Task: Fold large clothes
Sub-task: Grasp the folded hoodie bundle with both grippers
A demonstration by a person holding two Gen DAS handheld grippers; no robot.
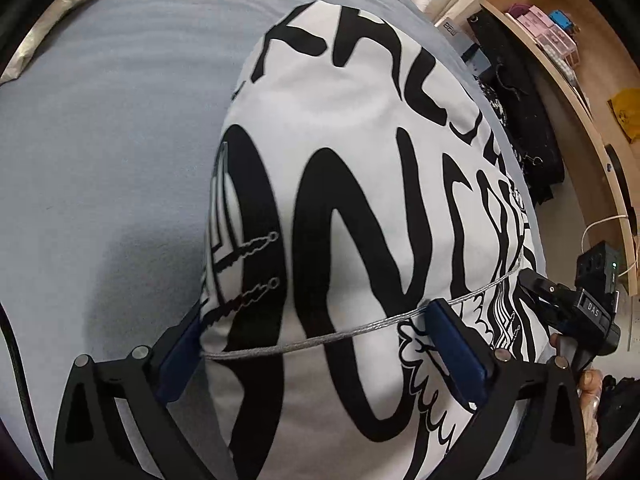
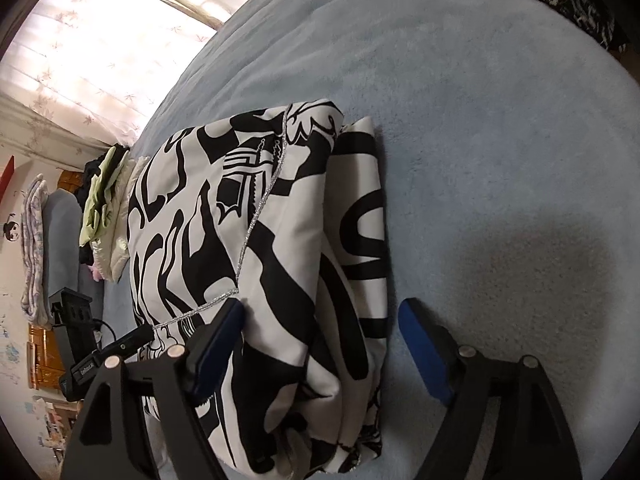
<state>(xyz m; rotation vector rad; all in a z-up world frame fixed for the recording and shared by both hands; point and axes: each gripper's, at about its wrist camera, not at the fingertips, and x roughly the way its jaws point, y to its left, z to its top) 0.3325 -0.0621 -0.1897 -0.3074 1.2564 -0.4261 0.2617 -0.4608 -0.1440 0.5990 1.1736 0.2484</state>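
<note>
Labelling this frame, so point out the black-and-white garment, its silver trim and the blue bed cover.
Black-and-white garment [image 1: 352, 184], left wrist view, printed top panel.
Silver trim [image 2: 256, 216], right wrist view, mid-length.
Blue bed cover [image 2: 480, 140], right wrist view, bare area.

White garment [image 1: 352, 184] printed with bold black lettering and crossed by a silver braided cord [image 1: 360, 326], lying on a pale blue bed [image 2: 500, 140]; fingers [image 2: 426, 356] carry blue pads on black frames.

Folded garment [image 2: 256, 260] lying on the bed [image 2: 500, 140]; clothes pile [image 2: 104, 196] behind it, at the bed's edge.
</note>
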